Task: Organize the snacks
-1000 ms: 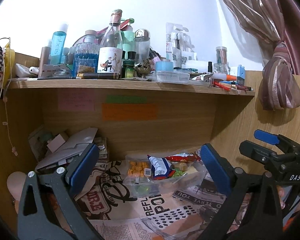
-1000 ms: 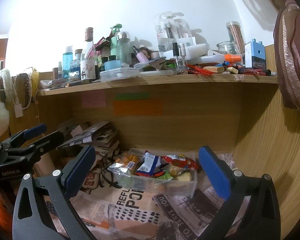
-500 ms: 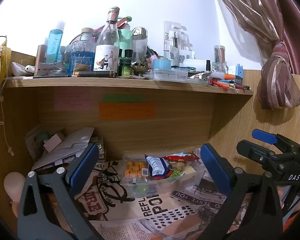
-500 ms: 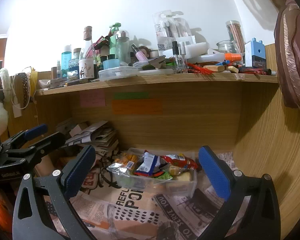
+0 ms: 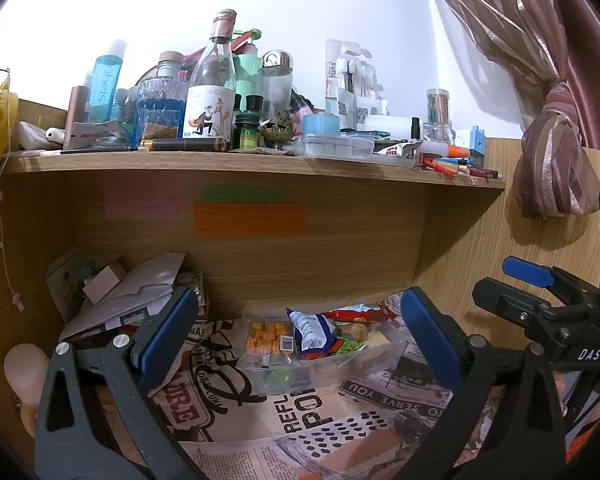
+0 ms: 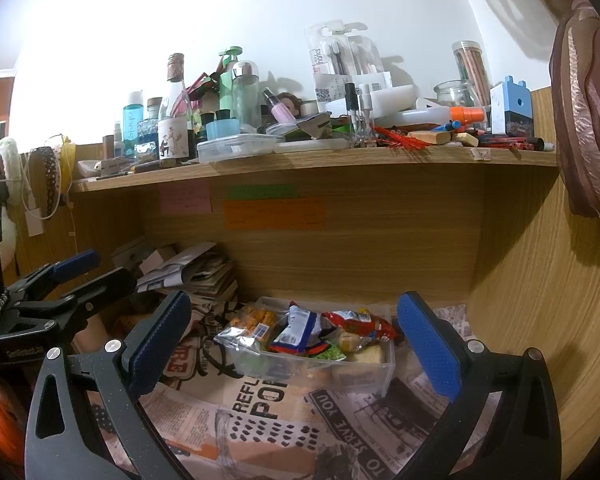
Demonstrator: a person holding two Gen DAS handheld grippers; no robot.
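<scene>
Blue pads of the left hand-held gripper (image 5: 296, 336) are seen spread wide apart at the bottom of the left wrist view, with nothing held between them. The right hand-held gripper (image 6: 294, 344) is likewise held open and empty at the bottom of the right wrist view; part of it (image 5: 548, 312) is also seen at the right edge of the left wrist view. Framed between each pair of pads, lower centre, a clear bin (image 6: 374, 374) is seen standing on the newspaper-covered surface (image 6: 268, 432), well beyond the fingertips and near the wooden back panel. The bin is filled with snacks: a bag of orange crackers (image 5: 265, 336) at its left end, a blue-and-white packet (image 5: 308, 330) tilted up in the middle, a red packet (image 6: 358, 322) lying across the far right, and a green packet (image 6: 332, 354) lower down. A heap of papers (image 5: 140, 292) is piled at the left of the frame, beside the bin but apart from it. On the back panel above, a pink note (image 5: 141, 202), a green note (image 5: 242, 194) and an orange note (image 5: 249, 220) are stuck. A shelf (image 5: 228, 164) crosses the upper half of the frame, crowded with bottles, among them a tall glass bottle (image 5: 214, 88) with a fox label. A tied curtain (image 5: 552, 152) is hung at the upper right.
</scene>
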